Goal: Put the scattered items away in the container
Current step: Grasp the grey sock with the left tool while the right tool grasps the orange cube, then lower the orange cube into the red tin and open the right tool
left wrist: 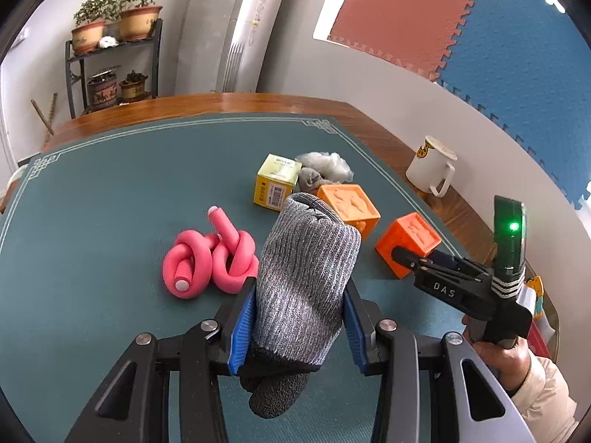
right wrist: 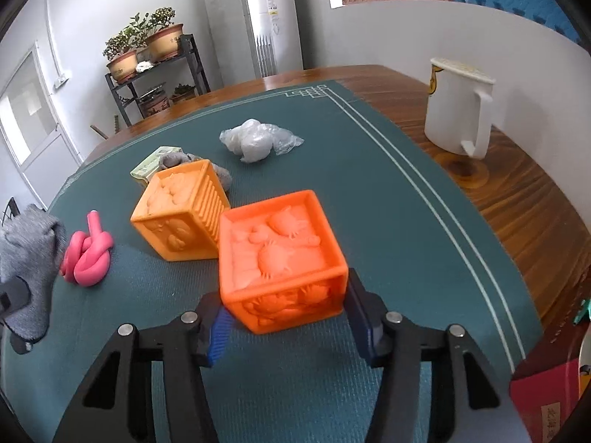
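Gripping on both sides: the left gripper [left wrist: 299, 317] has its blue-padded fingers [left wrist: 242, 328] clamped on a grey knit glove [left wrist: 306, 258], which stands up between them above the green mat [left wrist: 92, 221]. The right gripper [right wrist: 284, 317] has its fingers pressed against the two flanks of the darker orange cube [right wrist: 280, 254]; whether that cube is lifted or sits on the mat cannot be told.

Loose on the desk [right wrist: 517, 199]: a paler orange cube [right wrist: 181, 210] just beside the held one, a knotted pink foam roll [left wrist: 210, 254] toward the left edge, a yellow-green carton [left wrist: 277, 181], a grey cloth lump [right wrist: 221, 173] against the carton, and a crumpled plastic bag [right wrist: 255, 140] toward the far edge. A white mug [right wrist: 458, 110] stands on bare wood at the right edge.

No container shows clearly; a red box [right wrist: 546, 398] sits at the near right corner, its role uncertain.

Judged step: carrying two grasped items to the container. The next move calls for locating it, keeping both grips firm, and releasing over its opening.
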